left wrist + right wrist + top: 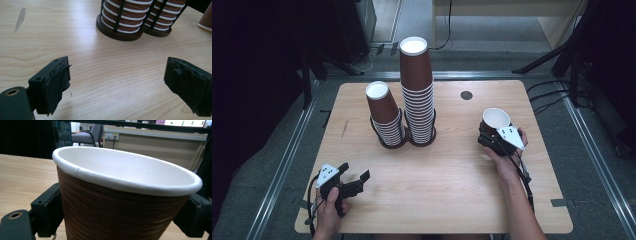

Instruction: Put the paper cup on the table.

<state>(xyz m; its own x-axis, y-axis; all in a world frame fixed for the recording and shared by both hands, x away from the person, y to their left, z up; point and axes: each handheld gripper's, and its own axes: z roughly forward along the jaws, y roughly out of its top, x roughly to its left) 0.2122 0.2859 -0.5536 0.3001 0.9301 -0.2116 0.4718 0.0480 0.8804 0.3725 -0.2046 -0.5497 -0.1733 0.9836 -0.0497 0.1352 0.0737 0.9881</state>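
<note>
Right gripper (pixel 495 134) pinches upright paper cup (pixel 496 120), mouth up, axis vertical; cup stacks (pixel 417 95) lie well to its left, nearer the spread, empty left gripper (pixel 354 177).

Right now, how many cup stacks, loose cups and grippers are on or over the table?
Cup stacks in wire holders: 2, short stack and tall stack
Loose cup: 1
Grippers: 2, left gripper and right gripper
Total: 5
</note>
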